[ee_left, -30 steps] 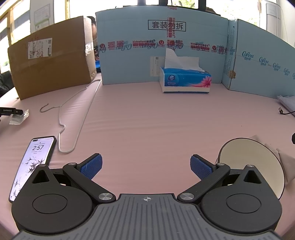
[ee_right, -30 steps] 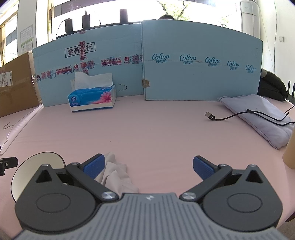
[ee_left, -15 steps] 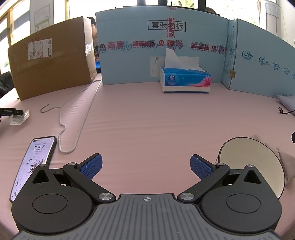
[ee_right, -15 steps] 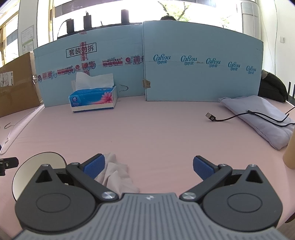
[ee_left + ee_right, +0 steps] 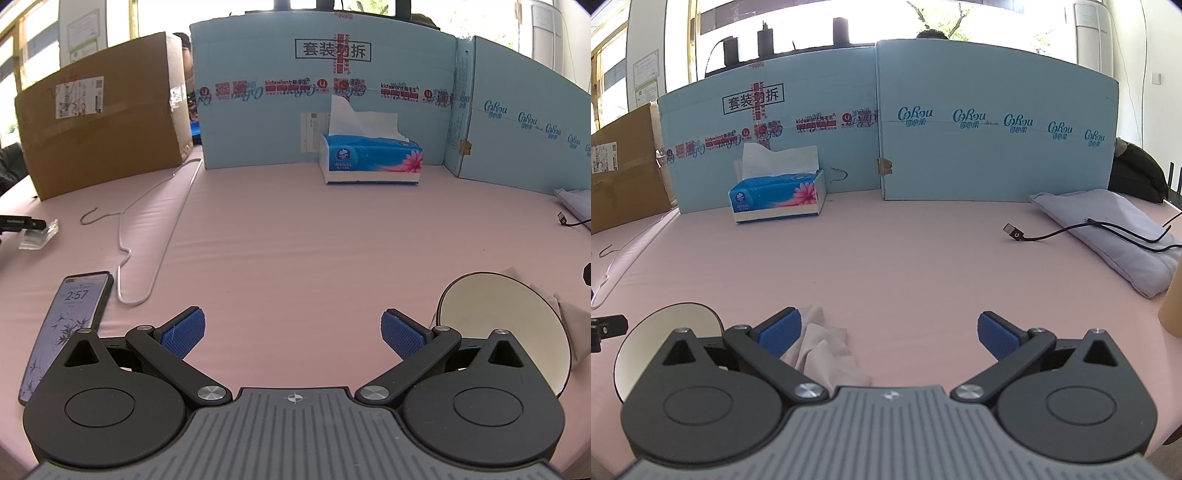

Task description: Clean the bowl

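Claws: left claw (image 5: 292,334) wide open, empty; right claw (image 5: 888,333) wide open, left pad touching cloth (image 5: 823,350).

Pink padded table surface (image 5: 295,236), faintly creased, fills foreground. Light-blue printed cardboard panels (image 5: 993,140) stand upright along far edge, forming backdrop; second blue panel (image 5: 325,99) joins at angle. Brown cardboard box (image 5: 99,114) closes left side. Bright windows (image 5: 812,18) behind panels, strongly backlit, foliage visible through glass. White wall (image 5: 1145,74) at right, tall white air-conditioner unit (image 5: 1089,33) beside it. Daylight even across table.
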The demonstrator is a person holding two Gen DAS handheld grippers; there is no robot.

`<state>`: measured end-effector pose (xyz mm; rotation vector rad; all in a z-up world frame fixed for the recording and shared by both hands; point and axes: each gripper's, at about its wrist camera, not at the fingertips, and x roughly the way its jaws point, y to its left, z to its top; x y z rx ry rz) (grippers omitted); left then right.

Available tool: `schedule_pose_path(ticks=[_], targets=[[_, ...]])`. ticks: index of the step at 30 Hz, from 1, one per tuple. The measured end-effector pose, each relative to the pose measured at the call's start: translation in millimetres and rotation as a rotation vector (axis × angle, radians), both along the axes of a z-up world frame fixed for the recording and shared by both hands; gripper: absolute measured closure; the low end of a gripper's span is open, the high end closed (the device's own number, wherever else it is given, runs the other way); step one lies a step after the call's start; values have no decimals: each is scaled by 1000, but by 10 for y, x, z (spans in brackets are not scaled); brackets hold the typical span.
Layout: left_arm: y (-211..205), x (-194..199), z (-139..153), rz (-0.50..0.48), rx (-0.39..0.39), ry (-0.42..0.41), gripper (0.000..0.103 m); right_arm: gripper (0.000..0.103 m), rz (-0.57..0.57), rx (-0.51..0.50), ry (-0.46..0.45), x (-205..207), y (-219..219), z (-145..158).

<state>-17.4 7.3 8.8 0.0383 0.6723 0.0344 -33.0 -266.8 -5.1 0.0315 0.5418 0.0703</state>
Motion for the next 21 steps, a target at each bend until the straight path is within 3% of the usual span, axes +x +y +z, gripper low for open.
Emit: schedule_pose_path(ticks=[14,18,21], targets=[[14,-3,5,6,-8,-6,0,0,-4,-8,-35,-28,-3,43],[100,-65,61,-17,-91,-58,0,0,7,1,-105,-101,-10,85],[178,-152,135,-60,-173,-127,0,0,12,28,-221,-228,-32,105]])
